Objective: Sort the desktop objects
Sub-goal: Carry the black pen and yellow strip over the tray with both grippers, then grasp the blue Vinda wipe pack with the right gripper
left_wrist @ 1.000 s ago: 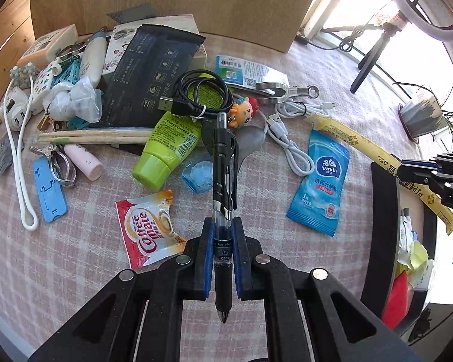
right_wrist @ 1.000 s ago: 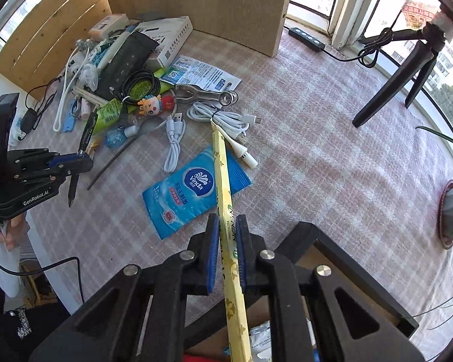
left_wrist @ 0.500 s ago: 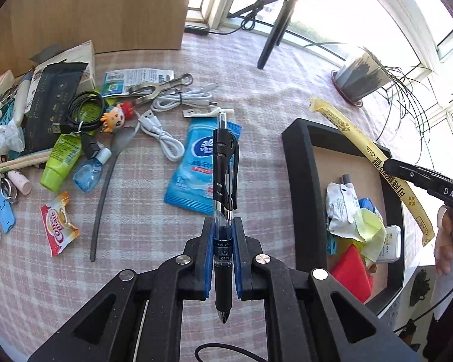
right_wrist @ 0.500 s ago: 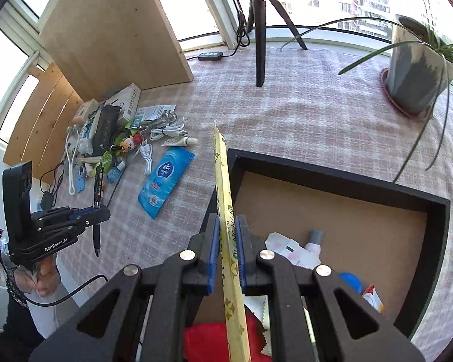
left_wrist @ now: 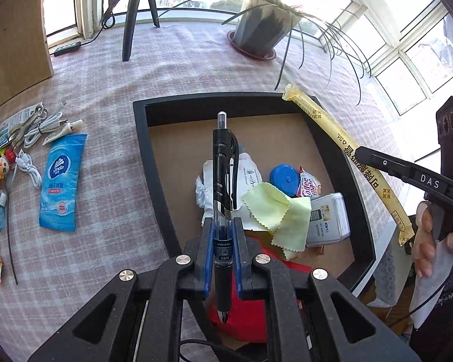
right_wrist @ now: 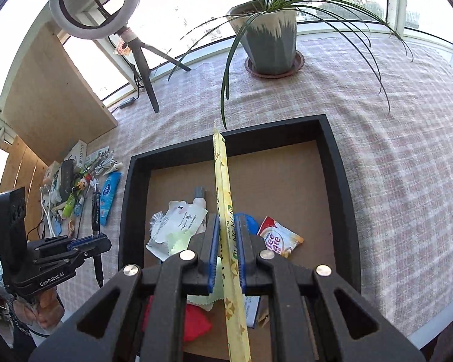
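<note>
Both loads are hanging over the black-rimmed cardboard-floored tray [left_wrist: 154, 181] — left gripper [left_wrist: 223, 238] clamping a black click pen [left_wrist: 225, 175], right gripper [right_wrist: 226, 241] pinching a long yellow sachet stick [right_wrist: 223, 181]. Next — judging by that — lowering and letting go inside.

Left gripper [left_wrist: 223, 259]: matte black frame of triangular cut-out struts, four silver round-head screws at the pivots, blue pads lining the inner finger faces, a thin black cable looping beneath. Seen from the right wrist view [right_wrist: 89, 242], its body carries white lettering "GenRobot.AI" and a boxy black camera housing on top. Right gripper [right_wrist: 226, 253]: identical black struts, silver screws, blue pads; its side [left_wrist: 407, 175] reads "DAS". Clothing at the right hand [left_wrist: 425, 241] appears light-coloured, though blurred.
</note>
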`<action>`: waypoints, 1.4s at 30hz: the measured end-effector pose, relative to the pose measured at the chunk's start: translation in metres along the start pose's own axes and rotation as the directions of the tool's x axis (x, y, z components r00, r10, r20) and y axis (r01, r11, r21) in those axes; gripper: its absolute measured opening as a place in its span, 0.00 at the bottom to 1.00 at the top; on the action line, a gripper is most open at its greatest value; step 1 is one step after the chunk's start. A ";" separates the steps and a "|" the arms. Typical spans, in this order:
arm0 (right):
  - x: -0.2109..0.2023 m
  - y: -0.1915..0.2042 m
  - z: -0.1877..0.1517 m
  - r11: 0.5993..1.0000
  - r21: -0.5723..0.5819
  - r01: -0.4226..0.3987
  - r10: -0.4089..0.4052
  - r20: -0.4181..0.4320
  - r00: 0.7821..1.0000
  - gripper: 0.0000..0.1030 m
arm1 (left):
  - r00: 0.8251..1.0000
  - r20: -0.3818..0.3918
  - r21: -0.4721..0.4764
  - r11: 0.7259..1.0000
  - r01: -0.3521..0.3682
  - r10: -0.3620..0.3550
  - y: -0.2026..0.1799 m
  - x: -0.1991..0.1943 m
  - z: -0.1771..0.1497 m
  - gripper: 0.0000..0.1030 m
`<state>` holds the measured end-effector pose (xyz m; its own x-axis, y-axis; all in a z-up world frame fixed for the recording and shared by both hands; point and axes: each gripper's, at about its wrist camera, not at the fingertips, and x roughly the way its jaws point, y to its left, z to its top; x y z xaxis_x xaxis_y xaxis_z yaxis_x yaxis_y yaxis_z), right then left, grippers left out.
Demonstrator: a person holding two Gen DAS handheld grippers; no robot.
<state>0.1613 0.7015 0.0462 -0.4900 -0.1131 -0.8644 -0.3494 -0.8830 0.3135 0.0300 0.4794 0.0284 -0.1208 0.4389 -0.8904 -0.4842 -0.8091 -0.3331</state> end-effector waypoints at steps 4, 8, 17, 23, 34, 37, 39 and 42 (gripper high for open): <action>-0.005 -0.014 -0.003 0.999 0.030 0.015 -0.015 0.006 1.000 0.11 | 1.000 -0.006 0.043 0.999 0.008 -0.008 -0.021 0.002 0.000 0.10; -0.005 -0.016 -0.005 1.000 0.022 0.012 -0.012 -0.016 1.000 0.14 | 1.000 -0.004 0.075 0.997 0.021 -0.021 -0.034 0.002 0.000 0.13; -0.005 -0.004 -0.002 0.999 0.029 0.041 -0.041 -0.010 0.999 0.46 | 1.000 0.018 0.045 0.999 -0.006 0.005 -0.018 -0.006 0.000 0.38; 0.001 0.017 0.002 1.000 -0.004 0.024 -0.024 -0.024 0.999 0.46 | 0.999 0.027 -0.013 0.999 -0.034 0.034 0.009 -0.010 -0.003 0.38; 0.026 0.095 0.014 0.989 -0.130 -0.075 0.066 -0.074 0.995 0.47 | 0.995 0.038 -0.168 0.983 -0.080 0.087 0.088 -0.021 -0.008 0.37; 0.038 0.122 0.015 0.981 -0.166 -0.104 0.090 -0.092 0.992 0.47 | 0.993 0.035 -0.210 0.973 -0.099 0.109 0.113 -0.023 -0.008 0.37; 0.048 0.141 0.016 0.975 -0.192 -0.115 0.095 -0.107 0.990 0.47 | 0.993 0.032 -0.231 0.967 -0.105 0.116 0.128 -0.024 -0.007 0.37; 0.065 0.165 0.016 0.968 -0.217 -0.125 0.097 -0.132 0.986 0.47 | 0.991 0.023 -0.255 0.960 -0.118 0.128 0.149 -0.025 -0.007 0.37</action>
<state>0.0587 0.5563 0.0477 -0.4119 -0.2578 -0.8740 -0.1039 -0.9396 0.3261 -0.0329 0.3451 -0.0016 -0.2017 0.3405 -0.9184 -0.2294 -0.9280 -0.2936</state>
